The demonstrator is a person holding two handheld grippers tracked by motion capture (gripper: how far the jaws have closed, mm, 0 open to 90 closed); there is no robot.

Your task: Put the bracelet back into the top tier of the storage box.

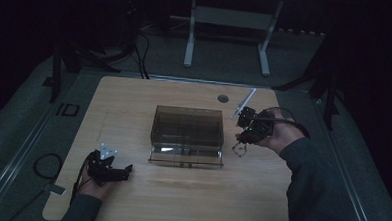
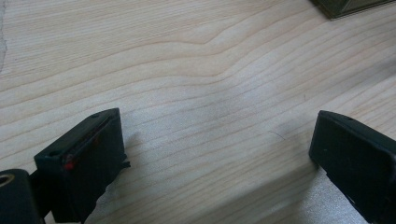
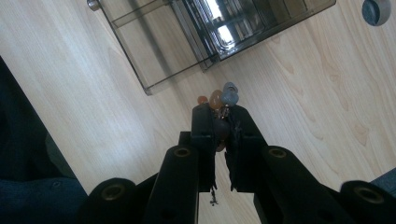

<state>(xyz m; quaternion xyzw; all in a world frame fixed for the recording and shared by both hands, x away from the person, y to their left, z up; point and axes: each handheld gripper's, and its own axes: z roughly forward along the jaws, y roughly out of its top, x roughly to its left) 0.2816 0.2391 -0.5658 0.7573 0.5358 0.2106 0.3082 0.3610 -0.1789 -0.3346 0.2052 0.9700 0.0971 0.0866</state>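
Right gripper (image 3: pixel 219 122) pinches a beaded bracelet (image 3: pixel 220 100) beside the smoky plastic box (image 1: pixel 187 135); left gripper (image 2: pixel 219 154) spread wide — on bare table (image 2: pixel 187 70)

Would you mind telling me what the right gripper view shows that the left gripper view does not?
Right gripper view: the right gripper is shut on a beaded bracelet with orange and grey beads poking out past the jaw tips; beyond it lies the smoky clear organizer box, its compartments visible, and a round grey grommet in the tabletop.

Left gripper view: the left gripper stands wide open with nothing between the jaws, and just a corner of the box appears at the top edge.

Both: the light wooden table beneath the jaws.
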